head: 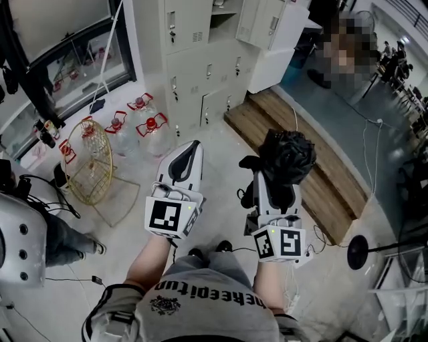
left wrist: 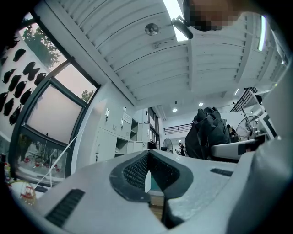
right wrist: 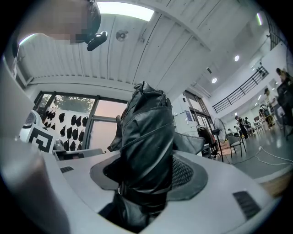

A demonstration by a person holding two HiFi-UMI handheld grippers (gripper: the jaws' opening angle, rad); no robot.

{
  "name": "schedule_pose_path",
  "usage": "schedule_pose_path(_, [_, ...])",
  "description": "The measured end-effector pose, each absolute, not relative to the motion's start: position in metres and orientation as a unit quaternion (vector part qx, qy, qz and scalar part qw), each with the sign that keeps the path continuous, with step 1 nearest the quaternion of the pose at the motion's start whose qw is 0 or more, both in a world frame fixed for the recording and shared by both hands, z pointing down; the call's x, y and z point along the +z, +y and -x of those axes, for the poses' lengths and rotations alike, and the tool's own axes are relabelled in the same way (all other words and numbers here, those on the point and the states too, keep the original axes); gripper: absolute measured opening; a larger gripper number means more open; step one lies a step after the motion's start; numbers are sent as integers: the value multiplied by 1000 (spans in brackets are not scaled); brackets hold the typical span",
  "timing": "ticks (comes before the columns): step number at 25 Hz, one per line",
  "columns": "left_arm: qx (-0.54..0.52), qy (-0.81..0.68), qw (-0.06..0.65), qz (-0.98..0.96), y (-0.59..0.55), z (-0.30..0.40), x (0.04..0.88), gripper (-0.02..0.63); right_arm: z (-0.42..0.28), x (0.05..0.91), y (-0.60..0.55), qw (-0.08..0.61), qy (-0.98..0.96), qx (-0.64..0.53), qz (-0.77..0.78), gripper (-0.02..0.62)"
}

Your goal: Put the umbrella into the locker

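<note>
A folded black umbrella (head: 287,157) stands up between the jaws of my right gripper (head: 279,180), which is shut on its lower part. In the right gripper view the umbrella (right wrist: 146,141) fills the gap between the pads (right wrist: 185,171), bound by its strap. My left gripper (head: 189,152) is level beside it on the left, shut with nothing held. In the left gripper view its tips (left wrist: 149,157) meet, and the umbrella (left wrist: 208,132) shows at the right. The pale grey lockers (head: 200,60) stand ahead, one upper compartment (head: 224,13) with its door open.
Red-capped water jugs (head: 150,130) and a gold wire basket (head: 90,163) sit on the floor at the left of the lockers. A wooden platform (head: 301,147) runs to the right. Another person's leg (head: 63,240) is at the left, a black round stand base (head: 358,250) at the right.
</note>
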State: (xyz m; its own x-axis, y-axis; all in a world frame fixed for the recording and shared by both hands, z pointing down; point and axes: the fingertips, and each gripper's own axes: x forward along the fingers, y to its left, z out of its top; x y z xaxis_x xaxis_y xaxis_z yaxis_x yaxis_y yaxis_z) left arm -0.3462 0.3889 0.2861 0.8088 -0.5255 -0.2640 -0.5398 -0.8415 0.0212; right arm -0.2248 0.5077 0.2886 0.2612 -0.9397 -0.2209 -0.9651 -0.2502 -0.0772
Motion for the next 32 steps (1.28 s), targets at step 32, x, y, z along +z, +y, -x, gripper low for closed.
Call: schedule_pose_path(32, [154,330,55,930,210,204,268,3,75,278,304,105,666,57,736,249])
